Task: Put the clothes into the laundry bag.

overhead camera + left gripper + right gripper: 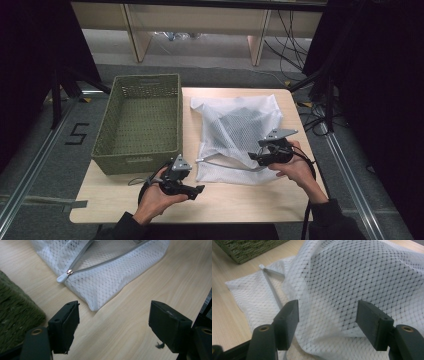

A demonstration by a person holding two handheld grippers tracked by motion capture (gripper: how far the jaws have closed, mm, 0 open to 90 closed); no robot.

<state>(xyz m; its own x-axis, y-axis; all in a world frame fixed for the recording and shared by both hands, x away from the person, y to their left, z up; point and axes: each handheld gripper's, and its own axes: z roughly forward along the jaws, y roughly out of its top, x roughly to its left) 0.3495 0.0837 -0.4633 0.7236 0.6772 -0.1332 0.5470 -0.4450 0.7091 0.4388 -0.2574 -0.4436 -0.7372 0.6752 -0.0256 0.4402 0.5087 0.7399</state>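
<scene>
Mesh bag holds dark fabric beside green basket.

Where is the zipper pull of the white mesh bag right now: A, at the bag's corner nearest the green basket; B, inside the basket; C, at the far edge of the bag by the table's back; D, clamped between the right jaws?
A: the zipper pull sits at the corner of the mesh bag closest to the green basket, lying free on the table.

Basket left on table; mesh bag just right of it.
</scene>
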